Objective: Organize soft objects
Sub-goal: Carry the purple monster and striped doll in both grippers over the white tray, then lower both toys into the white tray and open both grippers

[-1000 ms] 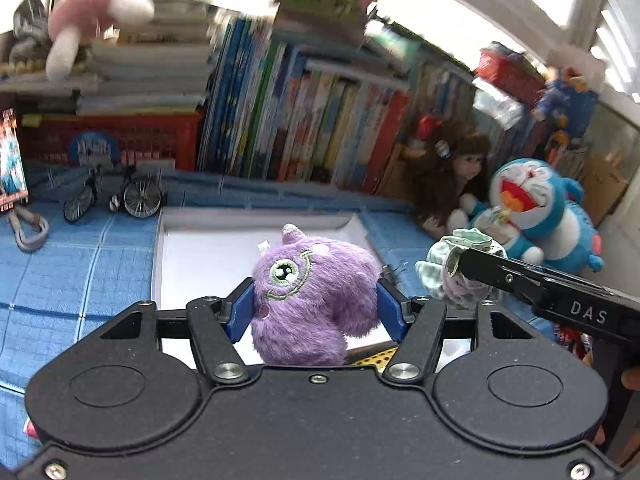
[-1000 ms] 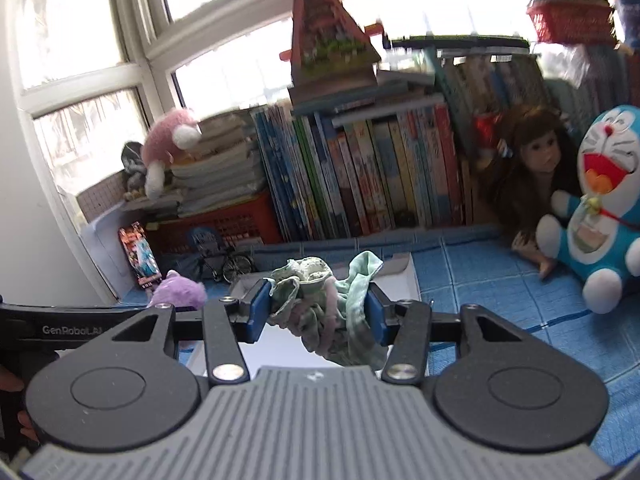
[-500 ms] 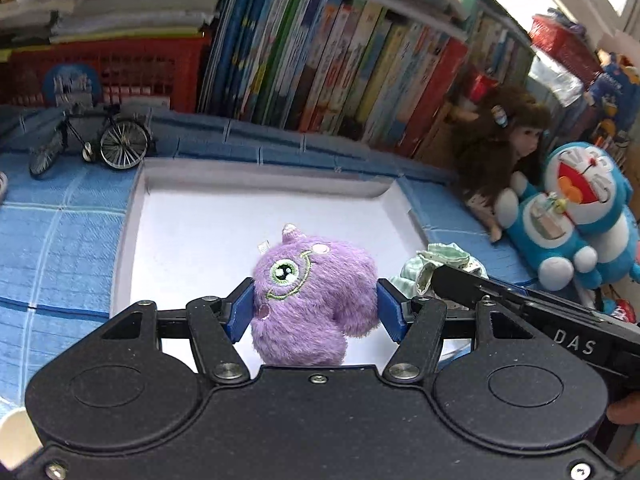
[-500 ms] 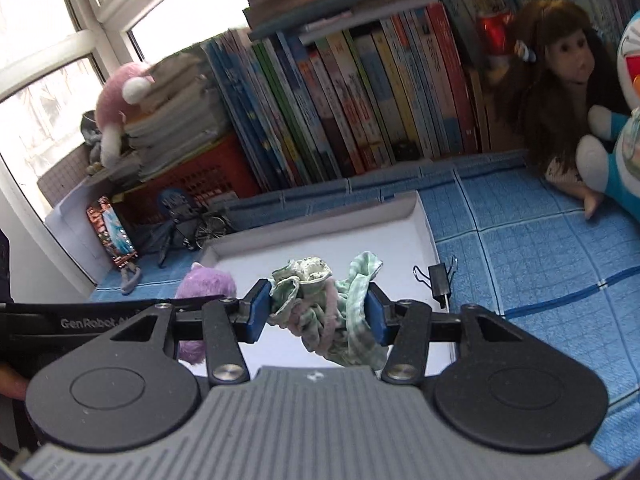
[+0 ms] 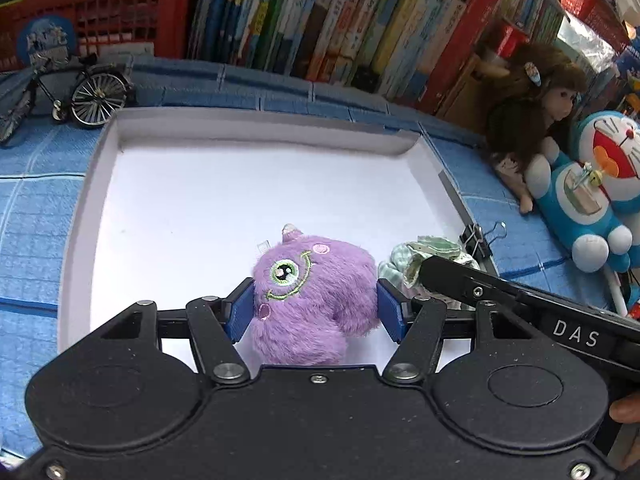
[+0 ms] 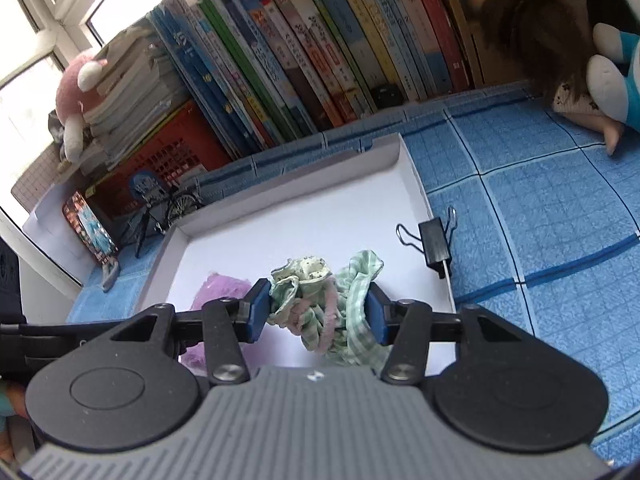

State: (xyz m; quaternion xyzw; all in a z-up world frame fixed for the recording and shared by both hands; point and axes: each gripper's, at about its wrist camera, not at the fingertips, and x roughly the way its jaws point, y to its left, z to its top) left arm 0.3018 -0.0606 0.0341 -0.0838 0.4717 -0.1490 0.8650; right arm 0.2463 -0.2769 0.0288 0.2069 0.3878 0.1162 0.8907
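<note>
My left gripper [image 5: 314, 310] is shut on a purple one-eyed plush monster [image 5: 312, 292] and holds it low over the near part of a shallow white tray [image 5: 112, 148]. My right gripper [image 6: 316, 314] is shut on a bunched green-checked cloth [image 6: 320, 300] just to the right of the plush, also over the tray [image 6: 412, 176]. The cloth shows in the left wrist view [image 5: 416, 258] beside the right gripper's black body. The plush shows partly in the right wrist view [image 6: 218, 288].
A black binder clip [image 6: 434, 240] sits at the tray's right rim. A row of books [image 5: 340, 20], a red crate [image 5: 100, 12], a model bicycle [image 5: 72, 96], a doll [image 5: 532, 112] and a Doraemon plush [image 5: 592, 188] surround the tray on blue cloth.
Both grippers have moved forward and down over the tray with their loads. The tray now fills more of both views.
</note>
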